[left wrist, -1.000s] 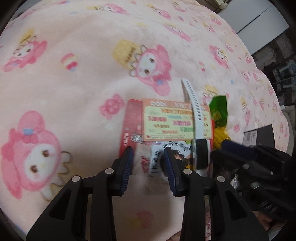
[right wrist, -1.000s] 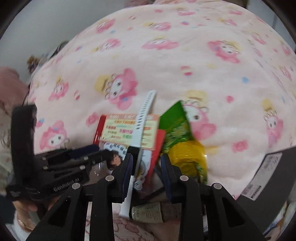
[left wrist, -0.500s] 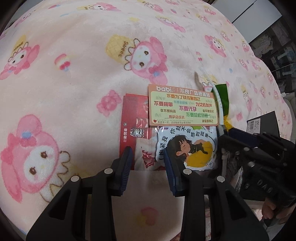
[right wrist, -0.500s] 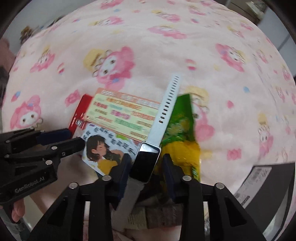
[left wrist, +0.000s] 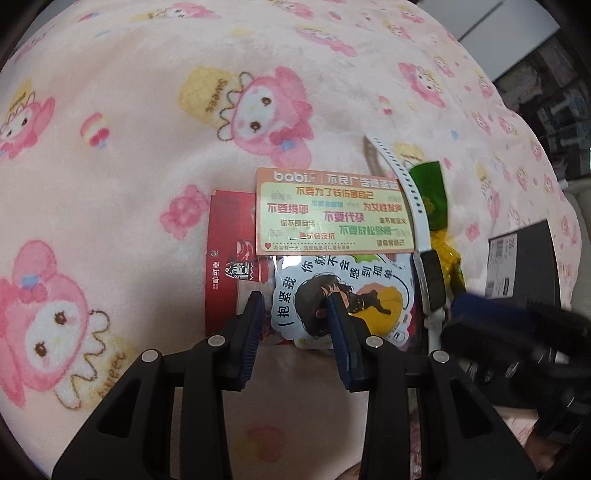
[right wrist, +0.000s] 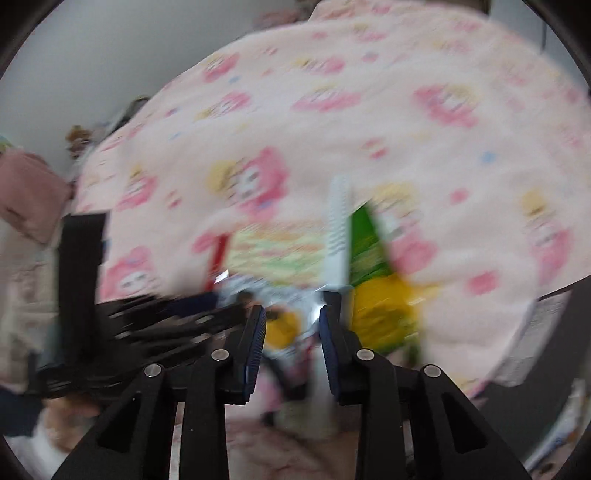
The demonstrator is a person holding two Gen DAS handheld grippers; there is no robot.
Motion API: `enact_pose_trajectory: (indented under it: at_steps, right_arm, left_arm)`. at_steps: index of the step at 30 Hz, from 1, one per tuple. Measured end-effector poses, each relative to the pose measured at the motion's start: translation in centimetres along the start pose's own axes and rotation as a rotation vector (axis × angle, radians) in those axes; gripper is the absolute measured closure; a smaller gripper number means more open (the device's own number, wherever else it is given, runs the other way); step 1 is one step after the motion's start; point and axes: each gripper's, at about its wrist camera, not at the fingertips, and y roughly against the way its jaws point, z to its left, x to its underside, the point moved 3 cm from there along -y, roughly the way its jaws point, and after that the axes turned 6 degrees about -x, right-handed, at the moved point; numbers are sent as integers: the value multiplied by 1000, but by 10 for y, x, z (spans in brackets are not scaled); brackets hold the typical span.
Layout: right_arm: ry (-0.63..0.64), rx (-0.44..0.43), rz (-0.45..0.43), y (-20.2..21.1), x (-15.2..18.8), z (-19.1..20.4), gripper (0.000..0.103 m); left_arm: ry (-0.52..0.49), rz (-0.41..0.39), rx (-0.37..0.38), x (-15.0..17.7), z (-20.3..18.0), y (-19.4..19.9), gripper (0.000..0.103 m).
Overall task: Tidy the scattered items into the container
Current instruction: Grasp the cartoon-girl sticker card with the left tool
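A pile of items lies on the pink cartoon blanket [left wrist: 147, 110]: an orange-green sticker card [left wrist: 332, 214], a red packet [left wrist: 229, 258], a cut-out sticker of a dark-haired girl [left wrist: 340, 295], a white smartwatch [left wrist: 424, 251] and a green-yellow snack bag [left wrist: 439, 236]. My left gripper [left wrist: 295, 317] is open, its fingers over the near edge of the girl sticker. My right gripper [right wrist: 291, 328] is open above the pile, next to the watch strap [right wrist: 338, 229]; this view is motion-blurred. The right gripper shows at the right in the left wrist view [left wrist: 517, 332].
A black box [left wrist: 524, 266] with a white label lies at the right on the blanket; its edge shows in the right wrist view [right wrist: 546, 332]. White cabinets [left wrist: 498, 29] and dark shelving stand behind the bed at the far right.
The right gripper has swung left over the pile, blurring its view; the watch now lies beside its right finger. The left gripper has moved forward onto the girl sticker's edge.
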Motion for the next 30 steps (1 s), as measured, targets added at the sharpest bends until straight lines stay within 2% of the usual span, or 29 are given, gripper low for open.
enact_pose_trajectory:
  at_steps: [2,3,4,6,8,10,12,13,15,17,20,25,28,30]
  right_arm:
    - [-6,19,23,-9,6,-2,76]
    - [-7,51,43,-15,7,-5,76]
    - [-9,71,58,-18,10,-6,76]
    - [-16,82,67,-24,11,-15,76]
    - [-24,103,65,-26,12,-19,76]
    - [-40,111,59,-32,9,-26,76]
    - [-58,98,48,-31,10,-29,76]
    - [-63,97,45,-30,10,-30,76]
    - [-71,94,38,-28,11,-31,76]
    - [-82,101,33,-25,12,-30,76]
    - [-130,47,2,-11,15,-26,76]
    - [-86,85,-76,13,13,-10,76]
    - [-55,5,-36,4,10,2,75]
    - [-52,-1,30,-18,9,6,71]
  left_arm:
    - [0,0,3,-1,-1,2,69]
    - [-15,-2,16,-2,-3,4,74]
    - [-24,-1,35,-1,-4,6,84]
    - [-32,16,90,0,-7,10,88]
    - [-43,9,126,1,-14,16,89]
    - [-65,-13,115,0,-18,20,89]
    - [-25,2,154,-5,-15,16,89]
    - [-11,5,174,-8,-14,14,90]
    - [5,-8,176,-11,-12,13,100]
    - [10,-24,197,-9,-9,22,102]
    - [5,-60,187,-7,-1,38,102]
    - [6,-63,106,1,38,54,101]
    - [-3,-35,73,4,47,48,96]
    - [15,-29,58,3,49,41,91]
